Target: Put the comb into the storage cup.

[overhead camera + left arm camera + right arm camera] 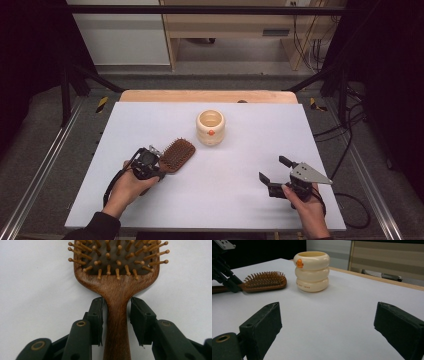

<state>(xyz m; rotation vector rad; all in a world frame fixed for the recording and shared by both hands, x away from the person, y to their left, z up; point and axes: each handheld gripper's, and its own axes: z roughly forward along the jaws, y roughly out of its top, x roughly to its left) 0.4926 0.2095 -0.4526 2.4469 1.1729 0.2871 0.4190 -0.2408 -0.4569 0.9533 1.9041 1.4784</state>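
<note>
A brown wooden hairbrush [177, 154] lies bristles-up on the white tabletop [220, 195], left of centre. My left gripper [162, 167] is at its handle. In the left gripper view the jaws of the gripper [116, 302] stand on either side of the brush's handle [117, 322], with a thin gap on the left side, so they are open around it. A cream ringed cup [210, 127] with an orange knob stands upright behind the brush. My right gripper [273, 168] hovers at the front right, open wide [327, 315] with nothing between its fingers, facing the cup [312, 271] and the brush [264, 281].
A wooden strip [207, 96] runs along the table's far edge. Metal rails and black frame posts flank the table, and cables lie on the floor at the right. Shelving stands beyond the far edge.
</note>
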